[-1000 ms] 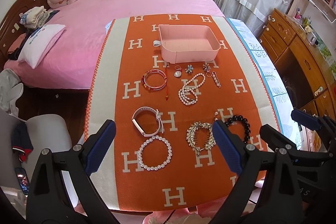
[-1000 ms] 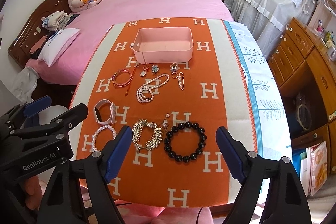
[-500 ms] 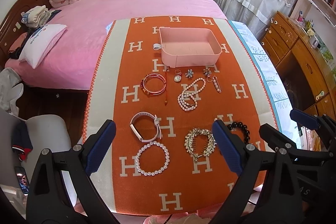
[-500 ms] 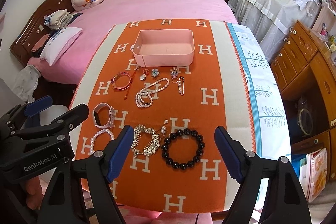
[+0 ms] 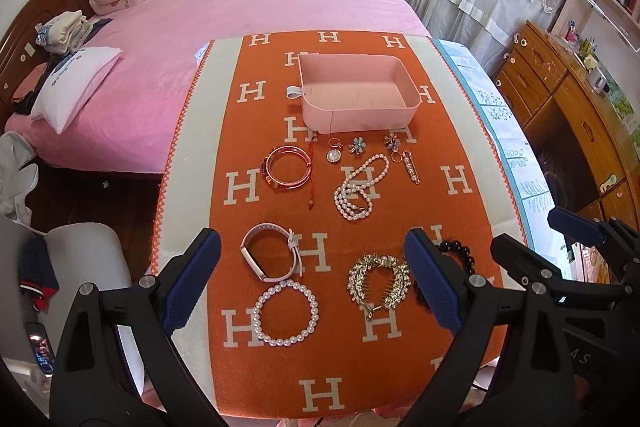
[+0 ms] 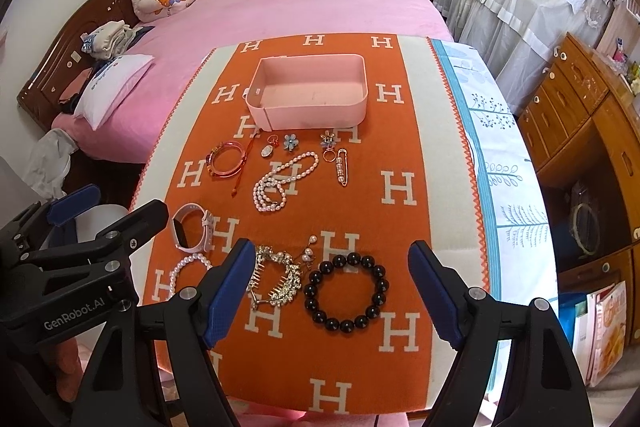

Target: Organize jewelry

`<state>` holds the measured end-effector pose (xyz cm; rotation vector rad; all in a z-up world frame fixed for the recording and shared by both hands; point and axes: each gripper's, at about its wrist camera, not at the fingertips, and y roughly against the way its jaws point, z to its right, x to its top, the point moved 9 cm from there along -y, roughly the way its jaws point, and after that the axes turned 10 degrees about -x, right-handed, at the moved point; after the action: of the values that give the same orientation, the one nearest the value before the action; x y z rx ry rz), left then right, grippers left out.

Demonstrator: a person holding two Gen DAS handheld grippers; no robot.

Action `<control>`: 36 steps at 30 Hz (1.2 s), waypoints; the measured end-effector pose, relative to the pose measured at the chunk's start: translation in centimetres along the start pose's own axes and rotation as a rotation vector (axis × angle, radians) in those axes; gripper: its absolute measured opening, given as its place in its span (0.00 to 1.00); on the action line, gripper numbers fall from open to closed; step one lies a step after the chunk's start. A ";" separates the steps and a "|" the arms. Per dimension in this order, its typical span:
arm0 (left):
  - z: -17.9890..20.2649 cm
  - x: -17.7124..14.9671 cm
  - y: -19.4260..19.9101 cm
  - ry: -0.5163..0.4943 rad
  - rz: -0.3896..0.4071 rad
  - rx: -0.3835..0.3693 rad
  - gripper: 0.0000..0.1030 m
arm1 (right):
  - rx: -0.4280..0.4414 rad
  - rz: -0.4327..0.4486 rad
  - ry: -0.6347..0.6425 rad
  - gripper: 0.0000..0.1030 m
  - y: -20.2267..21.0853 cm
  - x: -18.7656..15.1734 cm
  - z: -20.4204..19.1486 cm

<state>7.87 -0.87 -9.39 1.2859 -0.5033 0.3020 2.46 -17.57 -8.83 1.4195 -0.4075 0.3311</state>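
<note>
- The left gripper [image 5: 312, 283] hangs over the near part of the table [image 5: 496, 155], its jaws spread wide with nothing between the pads.
- Below it lie a white pearl bracelet [image 5: 286, 313] and, just beyond that, a pale pink watch band [image 5: 270, 257].
- The right gripper [image 6: 332, 297] is also wide apart and holds nothing; a black bead bracelet [image 6: 346, 293] lies on the orange cloth [image 6: 360, 211] under the gap between its fingers.
- Just left of the black beads sits a gold rhinestone hair comb [image 6: 280, 285], with a small pearl earring [image 6: 308, 253] near its far end.
- Mid-cloth lies a coiled pearl necklace [image 5: 360, 187]; to its left is a red bangle [image 5: 286, 173] with a red cord trailing.
- A row of small pieces sits nearer the box: a ring with an oval pendant [image 5: 334, 151], a blue flower brooch [image 5: 357, 145], a darker flower piece [image 5: 393, 140] and a pearl safety pin [image 5: 410, 167].
- The pink box [image 5: 356, 95] stands at the far end of the cloth, with nothing inside that I can see.
- A pink bed [image 5: 248, 3] lies beyond the table, and a wooden cabinet [image 6: 592, 131] stands to the right.
</note>
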 end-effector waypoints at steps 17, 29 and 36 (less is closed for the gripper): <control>-6.2 3.7 -3.2 0.148 -0.047 -0.032 0.89 | 0.067 -0.089 0.125 0.78 -5.8 4.3 -2.0; -14.2 2.9 -7.7 0.257 -0.165 0.034 0.83 | 0.151 -0.291 0.144 0.78 -16.4 5.8 -6.0; -15.0 -0.6 -10.0 0.289 -0.256 0.053 0.80 | 0.150 -0.338 0.245 0.78 -20.2 5.0 -10.2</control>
<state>15.01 10.98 -20.98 1.3152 -0.0836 0.2817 16.86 -10.08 -25.32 1.5425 0.0605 0.2592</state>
